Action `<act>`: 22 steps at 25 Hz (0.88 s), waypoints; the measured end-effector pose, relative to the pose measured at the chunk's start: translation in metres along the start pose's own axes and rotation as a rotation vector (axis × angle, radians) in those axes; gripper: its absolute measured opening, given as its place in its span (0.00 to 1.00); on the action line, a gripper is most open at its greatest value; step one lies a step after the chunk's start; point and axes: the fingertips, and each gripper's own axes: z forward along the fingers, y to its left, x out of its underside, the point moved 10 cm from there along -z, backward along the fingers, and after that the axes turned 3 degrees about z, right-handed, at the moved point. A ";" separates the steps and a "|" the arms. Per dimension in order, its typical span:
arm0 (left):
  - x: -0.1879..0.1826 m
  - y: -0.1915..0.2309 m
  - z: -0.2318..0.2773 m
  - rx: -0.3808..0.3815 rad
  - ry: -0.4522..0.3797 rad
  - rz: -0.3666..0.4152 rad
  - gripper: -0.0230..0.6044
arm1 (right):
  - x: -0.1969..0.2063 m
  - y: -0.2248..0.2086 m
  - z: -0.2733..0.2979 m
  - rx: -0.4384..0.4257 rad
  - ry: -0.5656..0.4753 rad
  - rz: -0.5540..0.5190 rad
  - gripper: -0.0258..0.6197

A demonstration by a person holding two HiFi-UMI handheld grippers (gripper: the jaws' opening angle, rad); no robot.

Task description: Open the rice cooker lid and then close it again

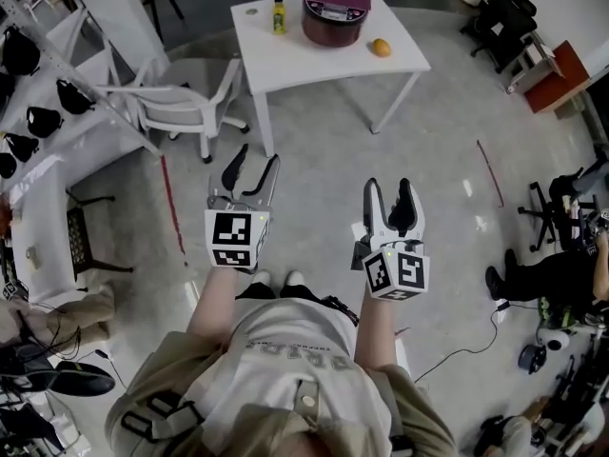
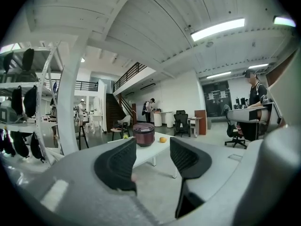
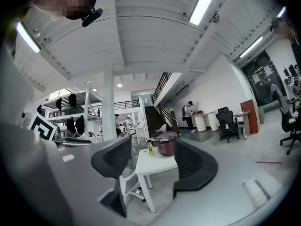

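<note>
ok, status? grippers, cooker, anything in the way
Left gripper, right gripper open, empty. Cooker lid shut, on table, well ahead. Chair beside table, not blocking.

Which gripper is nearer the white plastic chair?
Left. The white chair stands just ahead-left of the left gripper; the right gripper is farther off, on the person's other side.

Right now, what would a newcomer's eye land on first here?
The left hand-held gripper and right hand-held gripper, both open and empty, mid-frame over grey floor. Beyond them, a closed dark red round rice cooker on a white rectangular table, between a yellow bottle and an orange fruit.
</note>
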 end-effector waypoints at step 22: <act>-0.005 0.006 0.066 0.026 0.051 0.022 0.44 | 0.003 -0.037 0.057 -0.012 0.033 0.024 0.53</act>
